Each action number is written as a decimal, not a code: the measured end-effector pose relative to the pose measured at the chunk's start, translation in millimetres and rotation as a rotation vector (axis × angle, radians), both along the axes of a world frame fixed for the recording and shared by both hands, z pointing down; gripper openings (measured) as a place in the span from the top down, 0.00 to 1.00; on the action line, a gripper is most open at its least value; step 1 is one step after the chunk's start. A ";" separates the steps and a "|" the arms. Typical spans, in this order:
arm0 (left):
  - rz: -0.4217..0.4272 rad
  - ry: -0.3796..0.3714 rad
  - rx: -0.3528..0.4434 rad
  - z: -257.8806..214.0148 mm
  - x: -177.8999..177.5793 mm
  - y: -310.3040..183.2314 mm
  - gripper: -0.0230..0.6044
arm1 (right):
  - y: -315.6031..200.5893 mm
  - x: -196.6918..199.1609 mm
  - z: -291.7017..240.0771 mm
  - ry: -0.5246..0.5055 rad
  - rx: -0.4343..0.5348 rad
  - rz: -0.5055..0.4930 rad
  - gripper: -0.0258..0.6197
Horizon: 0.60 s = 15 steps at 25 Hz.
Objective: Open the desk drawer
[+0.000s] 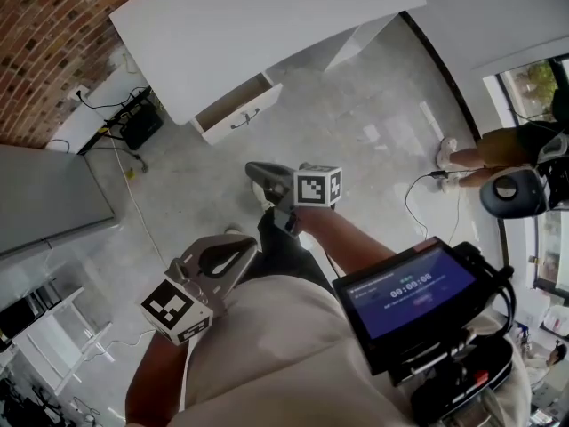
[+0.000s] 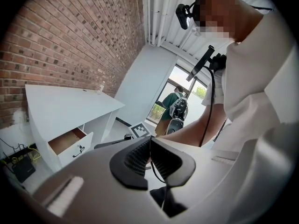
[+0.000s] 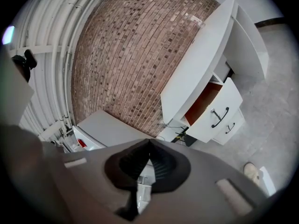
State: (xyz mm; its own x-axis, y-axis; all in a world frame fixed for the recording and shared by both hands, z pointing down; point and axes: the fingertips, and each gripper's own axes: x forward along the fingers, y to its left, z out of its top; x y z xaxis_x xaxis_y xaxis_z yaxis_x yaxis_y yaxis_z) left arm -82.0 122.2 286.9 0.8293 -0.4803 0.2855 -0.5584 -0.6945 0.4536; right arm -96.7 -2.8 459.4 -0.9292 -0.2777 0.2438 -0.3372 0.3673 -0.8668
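Both closed, empty: L gripper (image 1: 249, 245), R gripper (image 1: 253, 171); drawer (image 1: 240, 118) open; screen (image 1: 404, 294) txt illegible.

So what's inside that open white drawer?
The white desk drawer shows only bare brown wood inside, with nothing visible in it. Its back part is hidden under the white desk top.

Grey floor (image 1: 356, 123), white desk (image 1: 240, 25), black box (image 1: 140, 124) perhaps
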 end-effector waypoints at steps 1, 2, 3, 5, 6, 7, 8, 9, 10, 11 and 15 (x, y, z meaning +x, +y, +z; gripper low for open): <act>0.002 0.001 -0.003 0.5 -0.6 1.4 0.95 | 0.0 -0.8 -1.2 -0.002 0.000 0.000 0.96; 0.004 0.003 -0.005 0.5 -1.2 2.5 0.95 | 0.4 -1.7 -2.5 -0.007 -0.002 0.000 0.96; 0.007 0.004 -0.007 0.1 -1.8 3.4 0.95 | 1.1 -2.7 -3.5 -0.013 -0.004 0.000 0.96; 0.010 0.007 -0.007 -1.3 -3.5 3.3 0.95 | 1.3 -4.0 -4.6 -0.017 -0.005 0.001 0.96; 0.010 0.008 -0.007 -1.8 -4.3 2.9 0.95 | 1.0 -4.1 -4.7 -0.011 -0.001 0.002 0.96; 0.011 0.009 -0.008 -1.9 -4.7 2.9 0.95 | 1.1 -4.1 -4.8 -0.007 0.002 0.002 0.96; 0.012 0.009 -0.010 -1.8 -4.8 3.2 0.95 | 2.1 -4.6 -5.8 -0.006 0.005 -0.002 0.96; 0.013 0.010 -0.012 -1.6 -4.7 3.8 0.95 | 3.0 -5.2 -7.8 -0.005 0.014 -0.008 0.96; 0.013 0.010 -0.013 -1.3 -4.8 4.2 0.95 | 3.3 -5.4 -10.3 0.002 0.029 -0.013 0.96; 0.011 0.011 -0.015 -0.9 -5.0 4.2 0.95 | 3.2 -5.3 -12.4 0.011 0.043 -0.017 0.96; 0.006 0.011 -0.018 1.7 -4.8 4.0 0.95 | 5.2 -5.6 -17.0 0.011 0.062 -0.030 0.96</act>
